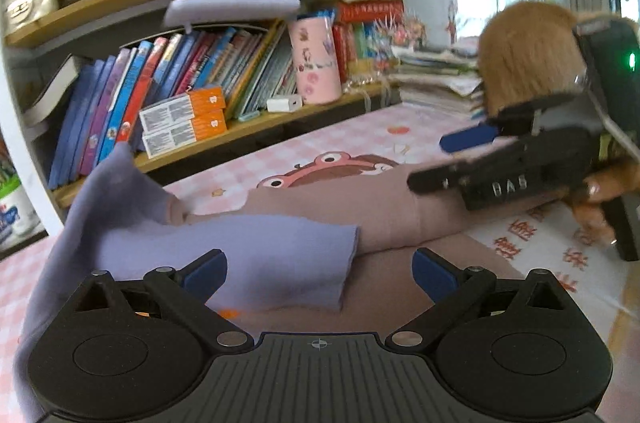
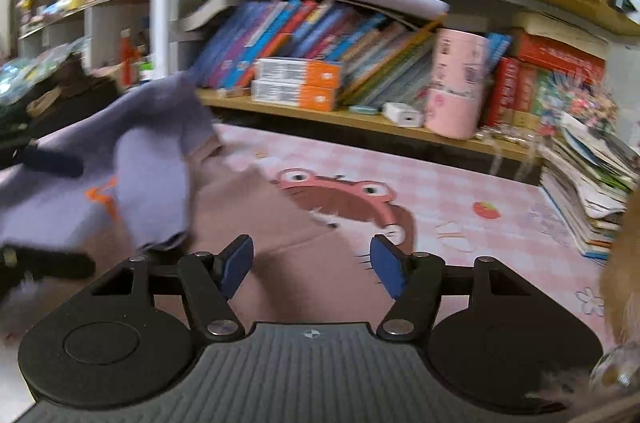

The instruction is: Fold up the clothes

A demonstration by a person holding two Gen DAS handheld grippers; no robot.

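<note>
A lavender garment [image 1: 248,259] lies bunched on the table, one part raised at the left. It also shows in the right wrist view [image 2: 132,167], lifted and blurred, with an orange mark. It rests on a mauve-brown garment [image 1: 344,207] spread flat, which also shows in the right wrist view [image 2: 264,215]. My left gripper [image 1: 320,273] is open and empty, just above the lavender cloth's edge. My right gripper [image 2: 312,265] is open and empty above the brown garment. In the left wrist view the right gripper [image 1: 436,161] hovers at the right over the brown cloth.
A pink checked tablecloth [image 2: 460,191] with a cartoon print covers the table. A bookshelf [image 1: 224,139] with books, orange boxes and a pink canister [image 2: 456,83] runs along the far edge. A stack of magazines [image 2: 588,191] sits at the right.
</note>
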